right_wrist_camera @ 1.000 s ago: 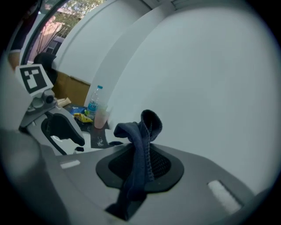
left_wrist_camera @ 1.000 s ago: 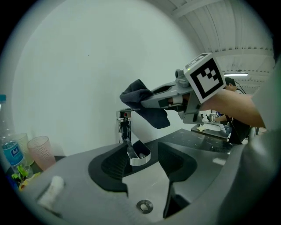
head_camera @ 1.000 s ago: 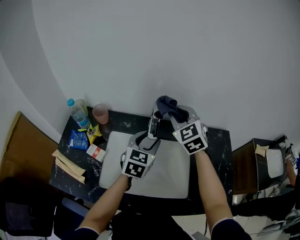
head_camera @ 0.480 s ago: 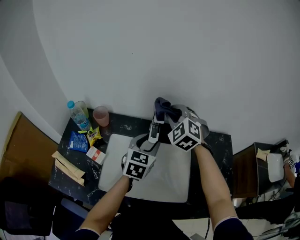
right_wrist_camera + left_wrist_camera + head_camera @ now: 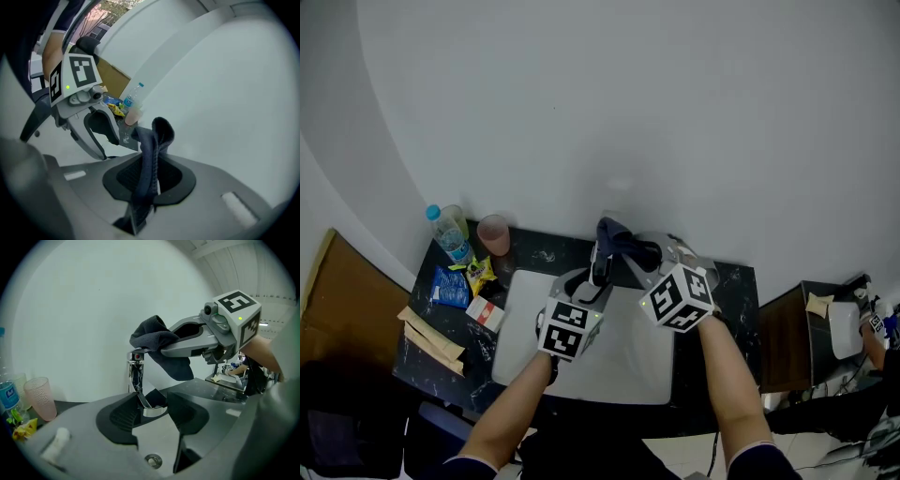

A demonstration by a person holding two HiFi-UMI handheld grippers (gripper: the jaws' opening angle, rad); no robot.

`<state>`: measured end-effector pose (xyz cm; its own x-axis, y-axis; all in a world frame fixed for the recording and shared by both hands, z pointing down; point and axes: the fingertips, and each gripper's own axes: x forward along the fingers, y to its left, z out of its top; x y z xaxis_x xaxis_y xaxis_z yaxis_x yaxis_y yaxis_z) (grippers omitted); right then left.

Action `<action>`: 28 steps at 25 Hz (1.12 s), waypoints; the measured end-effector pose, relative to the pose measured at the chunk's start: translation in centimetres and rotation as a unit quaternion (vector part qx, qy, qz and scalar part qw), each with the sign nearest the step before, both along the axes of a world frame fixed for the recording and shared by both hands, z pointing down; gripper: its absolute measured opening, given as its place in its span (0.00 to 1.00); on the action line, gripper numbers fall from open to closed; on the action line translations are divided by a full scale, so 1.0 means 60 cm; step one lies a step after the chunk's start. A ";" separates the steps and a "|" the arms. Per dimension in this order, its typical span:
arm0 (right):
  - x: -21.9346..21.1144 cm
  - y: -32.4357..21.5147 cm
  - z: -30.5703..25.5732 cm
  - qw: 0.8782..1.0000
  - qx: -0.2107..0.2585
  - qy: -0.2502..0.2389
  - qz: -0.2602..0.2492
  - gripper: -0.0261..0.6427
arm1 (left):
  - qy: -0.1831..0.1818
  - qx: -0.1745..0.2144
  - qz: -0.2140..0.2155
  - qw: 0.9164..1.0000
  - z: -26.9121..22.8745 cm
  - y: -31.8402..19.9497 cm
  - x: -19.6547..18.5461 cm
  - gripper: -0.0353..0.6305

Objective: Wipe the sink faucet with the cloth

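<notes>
Right gripper point(image 5: 147, 180): clamped shut on a bunched fold of the dark cloth point(image 5: 151, 150), holding it at the top of the faucet point(image 5: 135, 376), at 12 o'clock of the sink point(image 5: 623, 366). Touching the head or just above it, cannot tell which. Left gripper point(image 5: 154, 414): spread wide yet seemingly bearing on both sides of the spout point(image 5: 153, 409), as if steadying it.

Could lose the cloth: pinched by only 1 narrow fold, mostly hanging loose, easily tugged free by a hard drag over the red-marked head and dropped into the basin.

Could nudge the tap open while rubbing there, wetting cloth and tools.

Could clash the 2 grippers, near each other, on any sweep toward 6 o'clock down the spout. Better to release the spout first.

Could scrape chrome with bare jaw tips instead of fabric.

Little danger to the cup point(image 5: 494, 234) and bottle point(image 5: 445, 228) at 10 o'clock, well apart.
</notes>
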<state>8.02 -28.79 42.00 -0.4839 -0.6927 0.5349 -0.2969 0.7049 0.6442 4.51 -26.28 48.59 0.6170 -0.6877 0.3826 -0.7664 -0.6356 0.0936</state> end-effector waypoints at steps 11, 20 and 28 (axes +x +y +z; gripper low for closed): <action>0.014 -0.103 0.024 0.998 -0.050 -0.013 0.045 0.13 | 0.000 -0.003 0.004 1.000 0.001 0.000 0.005 0.36; 0.005 -0.036 0.014 0.998 -0.053 -0.016 0.010 0.13 | -0.007 -0.004 0.009 1.000 0.002 -0.001 0.004 0.36; -0.003 0.071 -0.033 0.996 -0.046 -0.080 -0.010 0.13 | -0.004 -0.005 0.008 1.000 0.001 -0.001 0.003 0.36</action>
<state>7.83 -24.54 40.01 -0.5813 -0.6333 0.5109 -0.3752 0.7658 0.5223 4.70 -26.37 48.65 0.6241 -0.6744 0.3945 -0.7573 -0.6464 0.0932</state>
